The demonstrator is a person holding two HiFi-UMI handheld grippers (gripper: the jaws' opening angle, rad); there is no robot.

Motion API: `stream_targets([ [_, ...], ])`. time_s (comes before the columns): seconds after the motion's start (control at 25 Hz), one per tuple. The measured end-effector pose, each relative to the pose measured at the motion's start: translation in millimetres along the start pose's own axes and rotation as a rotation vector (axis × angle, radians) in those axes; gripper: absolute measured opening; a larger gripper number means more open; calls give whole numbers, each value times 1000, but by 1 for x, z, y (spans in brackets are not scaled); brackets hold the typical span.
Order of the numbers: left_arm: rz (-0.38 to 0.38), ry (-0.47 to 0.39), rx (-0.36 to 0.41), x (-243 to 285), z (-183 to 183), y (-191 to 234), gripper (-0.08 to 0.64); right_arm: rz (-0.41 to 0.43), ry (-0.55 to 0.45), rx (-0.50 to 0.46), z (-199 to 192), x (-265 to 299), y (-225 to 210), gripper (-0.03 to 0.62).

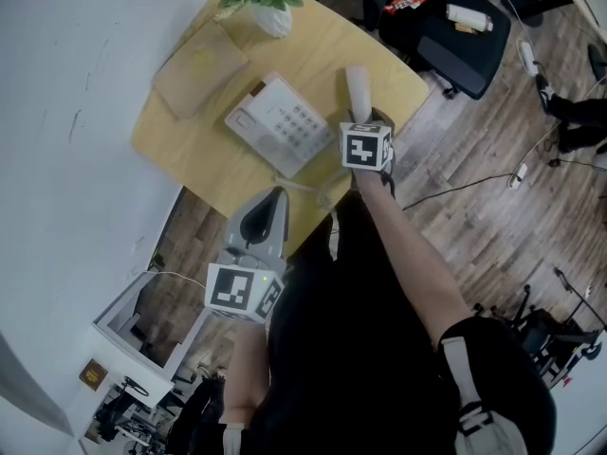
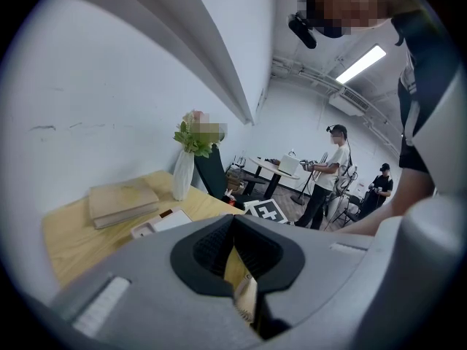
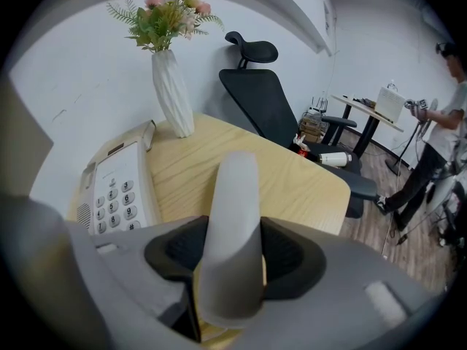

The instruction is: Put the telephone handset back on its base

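Observation:
The white telephone handset (image 1: 357, 88) stands between the jaws of my right gripper (image 1: 363, 117), which is shut on it over the right part of the wooden table (image 1: 180, 140). In the right gripper view the handset (image 3: 235, 224) points away from the right gripper (image 3: 233, 252), just right of the base. The white base (image 1: 280, 121) with its keypad lies mid-table, its cradle bare; it shows at the left (image 3: 117, 192). A coiled cord (image 1: 308, 190) runs off the table's near edge. My left gripper (image 1: 275, 197) hangs shut at that edge, nothing between its tips (image 2: 235, 228).
A white vase of flowers (image 1: 266, 12) stands at the table's far end, a tan book (image 1: 199, 69) left of the base. A black office chair (image 1: 455, 31) with small items on it sits beyond the table. The white wall (image 1: 66, 112) is on the left. People stand far off (image 2: 328, 173).

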State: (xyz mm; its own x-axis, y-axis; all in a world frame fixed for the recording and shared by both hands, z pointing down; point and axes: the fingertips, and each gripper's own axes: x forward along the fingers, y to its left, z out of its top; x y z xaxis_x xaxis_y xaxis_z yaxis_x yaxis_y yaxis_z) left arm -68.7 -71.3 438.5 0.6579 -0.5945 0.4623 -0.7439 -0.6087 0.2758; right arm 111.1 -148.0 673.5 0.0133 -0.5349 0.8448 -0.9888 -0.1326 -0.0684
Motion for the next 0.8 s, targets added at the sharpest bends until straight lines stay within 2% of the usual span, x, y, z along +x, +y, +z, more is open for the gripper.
stream_targets([
  [0.28, 24, -18, 7, -5, 9, -5, 11, 44, -26, 18, 4, -7, 1, 222],
  [0.8, 80, -88, -3, -12, 11, -11, 11, 103, -88, -65, 21, -25, -3, 221],
])
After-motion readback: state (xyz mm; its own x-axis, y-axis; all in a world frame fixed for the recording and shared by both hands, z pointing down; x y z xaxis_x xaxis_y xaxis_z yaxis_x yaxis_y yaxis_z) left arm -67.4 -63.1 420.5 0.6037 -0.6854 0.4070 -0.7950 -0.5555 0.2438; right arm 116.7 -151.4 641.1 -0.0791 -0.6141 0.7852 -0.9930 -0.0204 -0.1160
